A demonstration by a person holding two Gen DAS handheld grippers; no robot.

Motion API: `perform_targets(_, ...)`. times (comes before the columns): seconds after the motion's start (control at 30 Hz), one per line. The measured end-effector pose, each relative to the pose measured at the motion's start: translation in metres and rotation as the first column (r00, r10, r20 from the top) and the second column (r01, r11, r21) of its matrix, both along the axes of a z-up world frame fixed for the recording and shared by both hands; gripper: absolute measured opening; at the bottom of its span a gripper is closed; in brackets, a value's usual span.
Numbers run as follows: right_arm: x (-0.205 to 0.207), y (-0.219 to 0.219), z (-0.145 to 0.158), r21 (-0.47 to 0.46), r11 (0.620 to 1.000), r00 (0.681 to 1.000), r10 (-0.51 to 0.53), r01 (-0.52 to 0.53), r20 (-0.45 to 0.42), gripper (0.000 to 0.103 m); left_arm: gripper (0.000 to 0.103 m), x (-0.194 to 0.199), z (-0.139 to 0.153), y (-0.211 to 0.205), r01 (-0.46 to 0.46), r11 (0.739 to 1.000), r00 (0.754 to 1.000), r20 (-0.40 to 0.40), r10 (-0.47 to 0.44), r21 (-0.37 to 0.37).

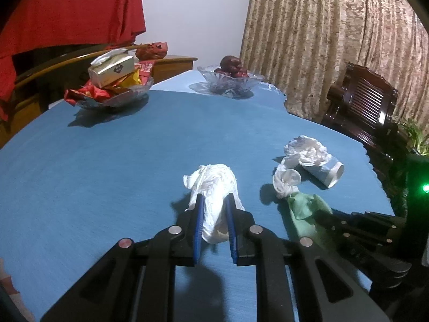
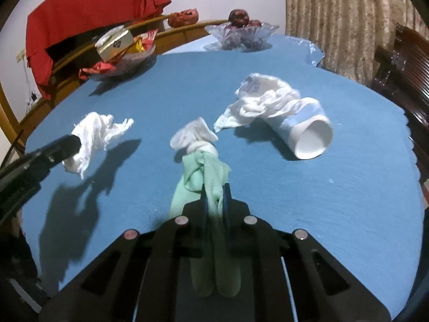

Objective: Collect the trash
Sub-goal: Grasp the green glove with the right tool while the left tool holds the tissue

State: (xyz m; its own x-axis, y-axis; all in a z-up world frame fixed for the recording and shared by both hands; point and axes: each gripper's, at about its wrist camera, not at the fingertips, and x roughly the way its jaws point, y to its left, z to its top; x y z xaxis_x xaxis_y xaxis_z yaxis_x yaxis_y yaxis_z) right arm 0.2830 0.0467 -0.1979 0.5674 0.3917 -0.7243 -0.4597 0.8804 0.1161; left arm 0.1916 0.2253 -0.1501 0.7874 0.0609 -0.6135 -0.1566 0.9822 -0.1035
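A: Here, the left hand-held gripper is clenched on a crumpled white tissue, lifted clear of the blue counter (its shadow falls below it in the right wrist view). What is the other one holding?

B: The right hand-held gripper is pinched shut on a green cloth, whose far end is knotted or tangled into a small white wad just ahead of its tips.

A: And what trash is left?

B: A second crumpled tissue lies ahead and to the right of the right gripper, draped against a tipped paper cup; both rest on the counter.

A: The risk from here?

B: Likely, the loose tissue slips from the left jaws, since only its lower part is pinched. The white wad may also drop off the green cloth if it is swung, and the cup could roll if nudged.
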Motion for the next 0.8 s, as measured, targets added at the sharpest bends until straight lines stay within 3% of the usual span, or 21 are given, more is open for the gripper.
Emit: perform_targets(0.8, -0.047, -0.107, 0.086, 0.084, 0.987, 0.976, -0.148, 0.136, 0.159, 0.009, 0.016, -0.008, 0.057, -0.101, 0.169, 0.986, 0.982, 0.088, -0.169, 0.015)
